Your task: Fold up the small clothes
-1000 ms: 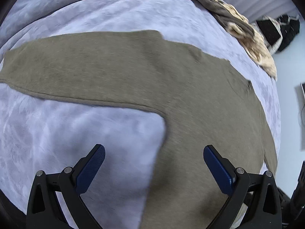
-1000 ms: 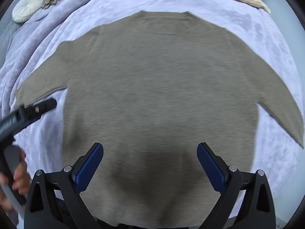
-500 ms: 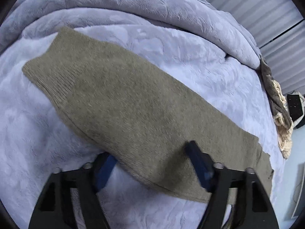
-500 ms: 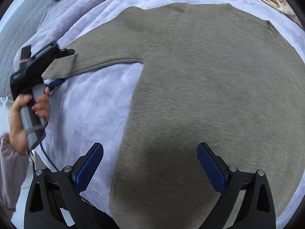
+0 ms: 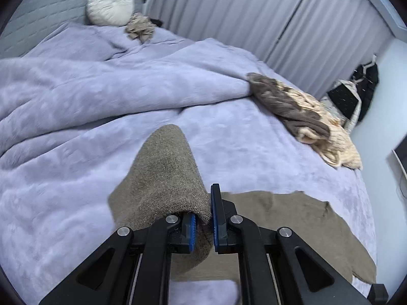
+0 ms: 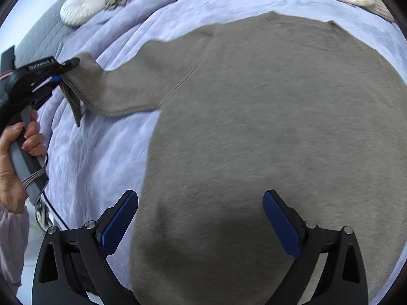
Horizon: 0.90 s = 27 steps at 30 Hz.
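Olive-brown sweater (image 6: 267,132) lies flat on the lavender bed (image 5: 76,152), body spread wide under the right wrist view. Neckline points toward the far edge of the bed, hem toward the right camera. The sleeve (image 6: 122,94) runs out to the left, long axis roughly crosswise to the body.

Left hand-held gripper (image 5: 202,225): jaws narrow, pinched on the sleeve cuff, which bunches up and arches over the blue pads (image 5: 191,231). Right wrist view shows the same grip from the side: left hand-held gripper (image 6: 63,72) clamps the sleeve end, cloth lifted off the bed there, a flap hanging down below the tip. The person's hand (image 6: 17,147) wraps the grey handle.

Right hand-held gripper (image 6: 201,228): jaws wide apart, hovering over the lower body of the sweater, nothing between the pads.

Only the left wrist view shows the curtains (image 5: 254,17) and a black-and-white item (image 5: 356,94) by the wall. A round white cushion (image 5: 110,3) and a pile of grey and cream knitwear (image 5: 305,117) appear in both.

White lettering on top of the left tool's body in the right wrist view; too small to read.
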Tool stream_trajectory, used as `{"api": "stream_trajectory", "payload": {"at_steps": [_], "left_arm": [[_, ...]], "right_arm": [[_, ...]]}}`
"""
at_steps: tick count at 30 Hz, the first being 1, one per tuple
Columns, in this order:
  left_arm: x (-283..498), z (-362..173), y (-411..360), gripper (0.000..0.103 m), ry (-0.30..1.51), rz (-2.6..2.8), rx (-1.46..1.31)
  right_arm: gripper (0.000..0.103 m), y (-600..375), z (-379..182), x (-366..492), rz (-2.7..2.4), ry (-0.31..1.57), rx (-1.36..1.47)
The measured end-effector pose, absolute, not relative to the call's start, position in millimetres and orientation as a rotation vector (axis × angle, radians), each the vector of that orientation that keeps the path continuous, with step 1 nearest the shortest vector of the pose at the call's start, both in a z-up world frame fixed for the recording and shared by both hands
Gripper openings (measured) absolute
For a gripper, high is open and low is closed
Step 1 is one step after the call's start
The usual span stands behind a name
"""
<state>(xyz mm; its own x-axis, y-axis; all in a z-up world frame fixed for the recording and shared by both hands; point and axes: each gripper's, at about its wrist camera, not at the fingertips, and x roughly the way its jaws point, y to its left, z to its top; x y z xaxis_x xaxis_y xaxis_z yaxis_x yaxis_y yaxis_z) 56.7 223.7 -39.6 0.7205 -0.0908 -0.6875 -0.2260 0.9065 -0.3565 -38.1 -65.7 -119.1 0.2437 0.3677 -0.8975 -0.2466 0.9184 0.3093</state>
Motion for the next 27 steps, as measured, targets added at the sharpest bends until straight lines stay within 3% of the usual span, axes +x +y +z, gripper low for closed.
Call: {"api": "stream_trajectory", "payload": {"at_steps": [5, 10, 16, 18, 20, 21, 27], "left_arm": [[99, -33, 101, 0.011, 0.806, -0.146, -0.324], [113, -75, -6, 0.011, 0.934, -0.274, -0.209], [98, -128, -59, 0.012, 1.071, -0.242, -0.049], [96, -133, -60, 0.033, 1.086, -0.225, -0.019], [89, -128, -61, 0.073, 1.071, -0.211, 0.006], [85, -124, -60, 0.077, 1.058, -0.204, 0.019], [61, -75, -3, 0.077, 0.977, -0.175, -0.011]], "right_arm": [[0.099, -124, -110, -25, 0.311, 1.21, 0.16], [0.099, -183, -123, -19, 0.188, 1.221, 0.211], [0.099, -228, -143, -22, 0.11, 1.264, 0.253], [0.099, -242, -145, -19, 0.109, 1.266, 0.263], [0.099, -245, -143, -16, 0.106, 1.258, 0.251], [0.099, -243, -142, -14, 0.103, 1.252, 0.242], [0.099, -236, -110, 20, 0.108, 1.121, 0.141]]}}
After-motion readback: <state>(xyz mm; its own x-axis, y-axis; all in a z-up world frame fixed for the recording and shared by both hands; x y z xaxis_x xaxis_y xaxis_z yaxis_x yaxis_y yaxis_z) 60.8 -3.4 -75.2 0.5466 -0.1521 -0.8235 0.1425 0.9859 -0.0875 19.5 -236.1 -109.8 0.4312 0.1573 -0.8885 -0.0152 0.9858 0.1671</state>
